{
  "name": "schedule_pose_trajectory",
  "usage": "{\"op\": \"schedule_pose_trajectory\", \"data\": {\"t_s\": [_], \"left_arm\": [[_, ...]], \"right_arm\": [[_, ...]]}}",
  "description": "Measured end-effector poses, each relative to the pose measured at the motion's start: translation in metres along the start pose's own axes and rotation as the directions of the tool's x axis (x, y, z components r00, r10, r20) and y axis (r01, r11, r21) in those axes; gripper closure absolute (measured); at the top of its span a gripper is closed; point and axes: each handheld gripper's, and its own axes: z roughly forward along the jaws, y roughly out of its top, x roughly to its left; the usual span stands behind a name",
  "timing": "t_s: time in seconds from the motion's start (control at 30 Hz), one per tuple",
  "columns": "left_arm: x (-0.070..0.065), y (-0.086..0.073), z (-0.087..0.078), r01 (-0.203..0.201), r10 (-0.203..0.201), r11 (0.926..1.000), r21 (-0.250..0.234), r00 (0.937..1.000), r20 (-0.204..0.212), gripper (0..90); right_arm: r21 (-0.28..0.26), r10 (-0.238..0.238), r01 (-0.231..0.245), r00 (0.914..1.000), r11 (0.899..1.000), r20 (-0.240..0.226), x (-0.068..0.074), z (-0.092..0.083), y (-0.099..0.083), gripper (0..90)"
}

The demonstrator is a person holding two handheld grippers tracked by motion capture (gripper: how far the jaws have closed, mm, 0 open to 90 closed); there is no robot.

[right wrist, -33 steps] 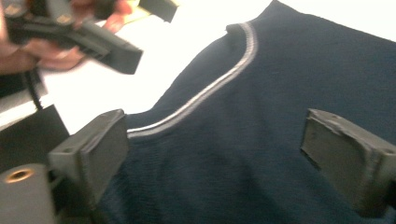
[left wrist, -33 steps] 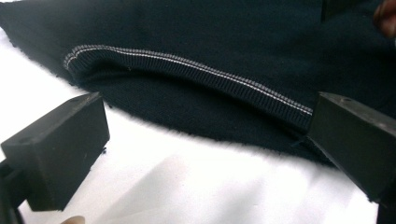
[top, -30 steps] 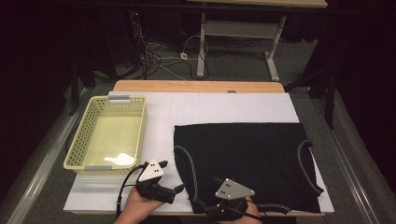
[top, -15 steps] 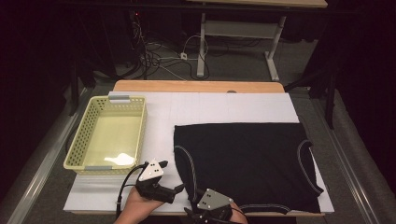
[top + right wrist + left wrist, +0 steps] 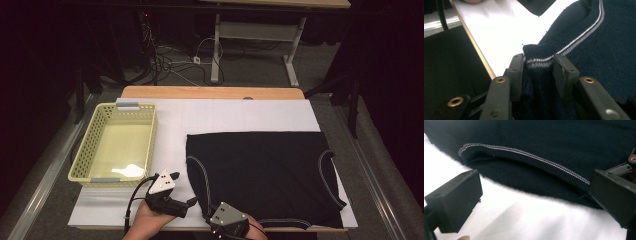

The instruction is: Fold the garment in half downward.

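A dark knit garment [image 5: 265, 175] with a thin white stripe along its hem lies flat on the white table top [image 5: 240, 115]. My left gripper [image 5: 191, 202] rests beside the garment's left edge. In the left gripper view it [image 5: 534, 197] is open, its jaws wide apart, with the striped hem [image 5: 524, 155] just beyond them. My right gripper [image 5: 212, 220] is at the garment's near left corner. In the right gripper view its jaws [image 5: 537, 67] have just been closing, and the pads now press on a bunched fold of the striped hem [image 5: 540, 62].
A pale yellow mesh basket [image 5: 82, 150] stands on the left of the table, with a small white object [image 5: 127, 171] in its near end. The table's front edge [image 5: 481, 60] runs right beside my right gripper. Cables and desk legs lie on the floor beyond the table.
My right gripper has moved left along the front edge to the garment's near left corner and closed on the hem. My left gripper has stayed where it was.
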Motion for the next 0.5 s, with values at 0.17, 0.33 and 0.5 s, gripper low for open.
{"op": "schedule_pose_trajectory", "data": {"t_s": [0.17,0.33,0.5], "left_arm": [[-0.001,-0.001,-0.001,-0.005,0.005,0.9999,-0.01,0.9999,-0.013,0.0],[-0.001,-0.001,-0.001,0.005,-0.005,0.9999,-0.016,0.9999,-0.016,0.0],[0.001,0.0,0.0,0.023,-0.023,0.9997,-0.004,0.9996,-0.015,0.0]], "right_arm": [[-0.008,-0.006,0.006,0.9999,1.0,0.008,-0.002,0.0,-0.001,72.8],[-0.015,0.018,-0.018,0.9998,1.0,-0.012,-0.007,0.0,-0.002,77.4],[-0.019,0.031,-0.032,0.9987,0.999,-0.041,-0.011,-0.001,-0.003,78.2]]}}
